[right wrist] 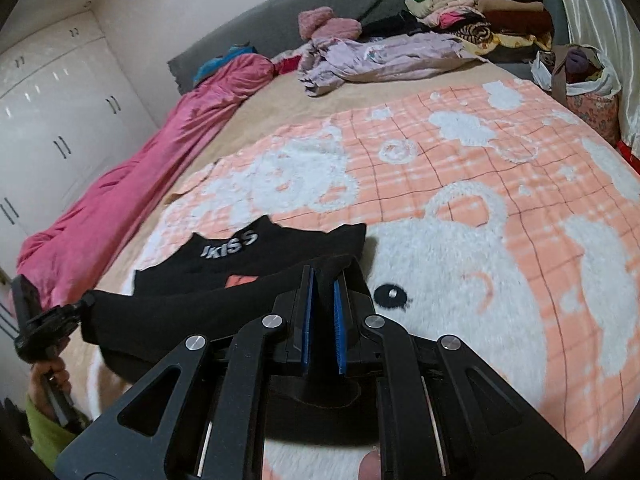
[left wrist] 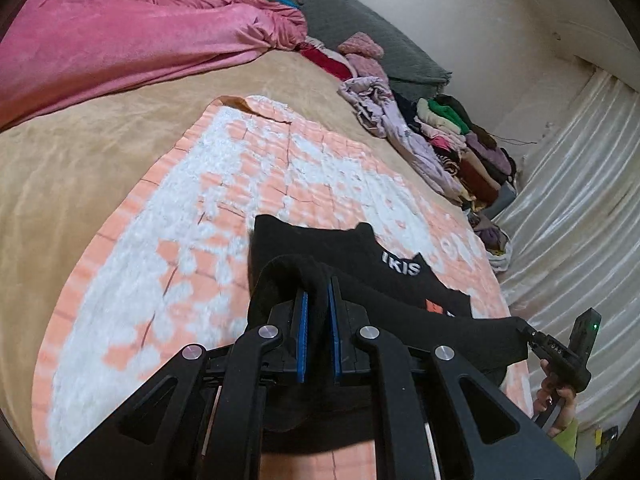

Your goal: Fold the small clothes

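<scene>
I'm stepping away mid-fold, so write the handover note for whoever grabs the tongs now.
Left tongs: shut on one end of the black garment's folded edge.
Right tongs: shut on the other end of that edge.
Garment: partly on the pink-and-white blanket, near edge raised and stretched between both tongs, white lettering facing up.
Done: edge gripped and lifted.
Left: lay the raised edge over the rest, release, finish folding. The pile of clothes sits at the far side of the bed.
</scene>
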